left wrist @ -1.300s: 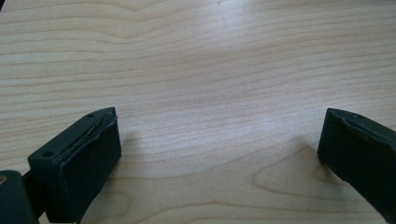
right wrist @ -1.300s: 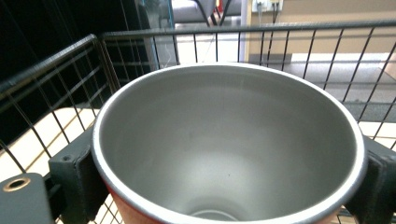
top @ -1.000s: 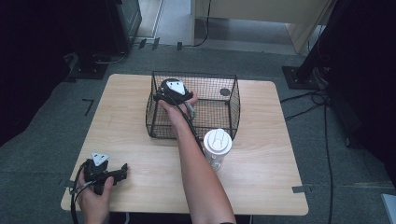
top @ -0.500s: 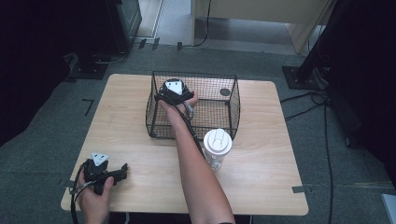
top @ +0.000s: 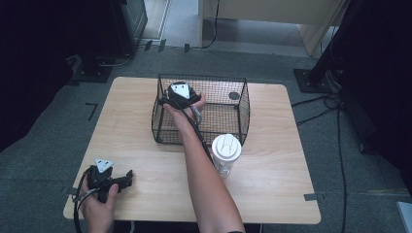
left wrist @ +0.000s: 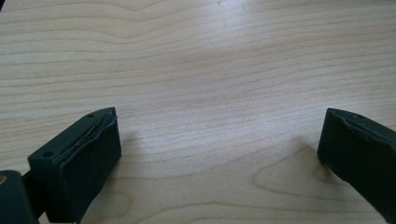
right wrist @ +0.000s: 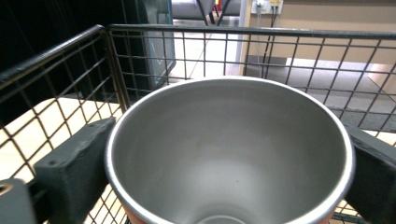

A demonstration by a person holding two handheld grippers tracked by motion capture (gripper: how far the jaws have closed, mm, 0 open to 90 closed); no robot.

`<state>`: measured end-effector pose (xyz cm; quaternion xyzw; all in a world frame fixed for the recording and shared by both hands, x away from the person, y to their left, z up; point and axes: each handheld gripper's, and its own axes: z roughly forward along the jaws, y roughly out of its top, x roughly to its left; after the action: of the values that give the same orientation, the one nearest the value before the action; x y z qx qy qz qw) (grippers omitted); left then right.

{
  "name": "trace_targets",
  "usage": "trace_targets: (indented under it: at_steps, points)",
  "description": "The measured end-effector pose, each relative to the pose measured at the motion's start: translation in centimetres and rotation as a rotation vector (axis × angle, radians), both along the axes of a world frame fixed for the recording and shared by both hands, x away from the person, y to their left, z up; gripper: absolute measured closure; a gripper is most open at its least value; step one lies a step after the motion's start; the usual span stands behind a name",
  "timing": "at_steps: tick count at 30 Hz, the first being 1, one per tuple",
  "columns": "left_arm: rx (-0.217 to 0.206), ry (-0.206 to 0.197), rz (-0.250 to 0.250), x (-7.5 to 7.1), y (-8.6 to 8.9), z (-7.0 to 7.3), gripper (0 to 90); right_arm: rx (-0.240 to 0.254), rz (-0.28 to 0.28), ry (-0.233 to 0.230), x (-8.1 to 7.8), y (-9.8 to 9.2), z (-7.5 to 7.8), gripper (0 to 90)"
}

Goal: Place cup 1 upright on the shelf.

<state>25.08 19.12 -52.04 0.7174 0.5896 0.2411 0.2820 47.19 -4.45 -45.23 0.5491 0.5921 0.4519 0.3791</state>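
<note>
1. The right gripper (top: pixel 182 95) hovers inside the wire basket (top: pixel 243 104); its jaws have just been opening, and the steel cup (right wrist: pixel 229 154) stands between them.
2. In my judgement the cup is being let go, so placing it in the basket is nearly done.
3. Whether the pads (right wrist: pixel 74 168) touch the rim, I cannot tell.
4. The basket also holds a small dark round thing (top: pixel 234 95); the cup is empty.
5. A lidded paper cup (top: pixel 226 150) stands just outside on the wooden table (top: pixel 282 165).
6. The left gripper (top: pixel 112 180) rests there, jaws spread, holding nothing.
</note>
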Motion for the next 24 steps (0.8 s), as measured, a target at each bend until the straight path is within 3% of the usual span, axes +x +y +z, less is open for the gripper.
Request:
trace_targets:
  at_steps: [6,12,16,24]
  points:
    - [0.000,0.000,-0.001,0.0,0.0,0.0,0.0,0.007,-0.004,-0.012,0.0,0.0,0.1,0.0]
    - [0.000,0.000,-0.001,0.0,0.0,0.0,0.0,0.031,0.008,-0.054,-0.2,-0.1,0.6,0.0]
    - [-0.001,-0.001,0.000,0.0,0.0,0.0,0.0,0.020,0.019,-0.073,-0.2,-0.1,1.0,0.0]
    - [-0.001,0.000,0.000,0.0,0.0,0.0,0.0,0.044,0.027,-0.115,-0.8,-0.4,3.0,0.0]
